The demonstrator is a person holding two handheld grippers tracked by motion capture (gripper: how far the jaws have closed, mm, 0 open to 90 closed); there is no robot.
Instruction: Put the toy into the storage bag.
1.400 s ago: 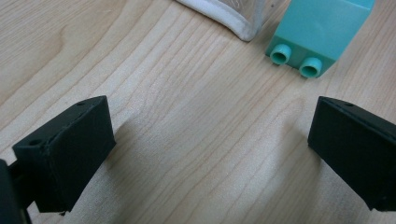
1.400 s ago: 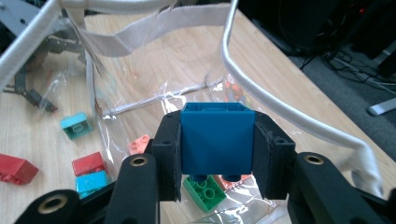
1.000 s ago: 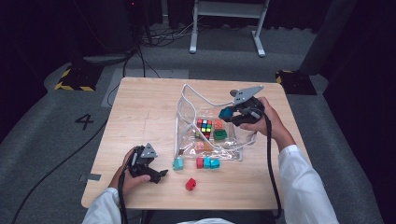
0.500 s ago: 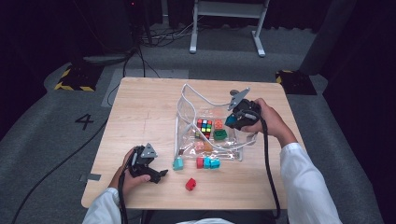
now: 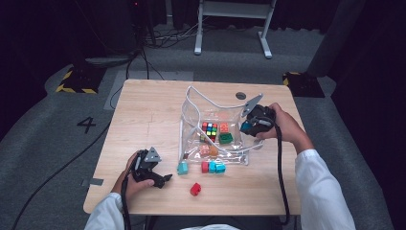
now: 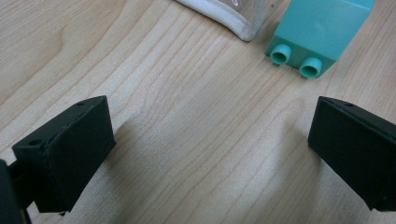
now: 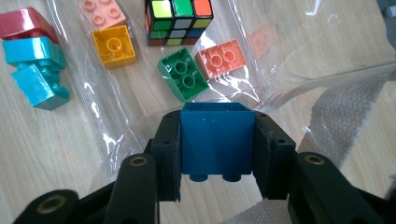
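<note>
From the high view, the right claw (image 5: 247, 126) had moved in over the clear bag's (image 5: 191, 115) right edge, while the left claw (image 5: 160, 179) rested on the worktop (image 5: 143, 110).

In the left gripper view, its jaws stood released and empty, a teal brick (image 6: 317, 35) just beyond them.

In the right gripper view, the blue brick (image 7: 217, 137) sat between the jaws, which had just been easing apart though both pads touched it; I judge the drop into the bag was imminent.

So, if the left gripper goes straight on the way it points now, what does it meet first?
Probably the teal brick, slightly right of centre; the clear bag edge lies beside it. Depth is unclear.
</note>
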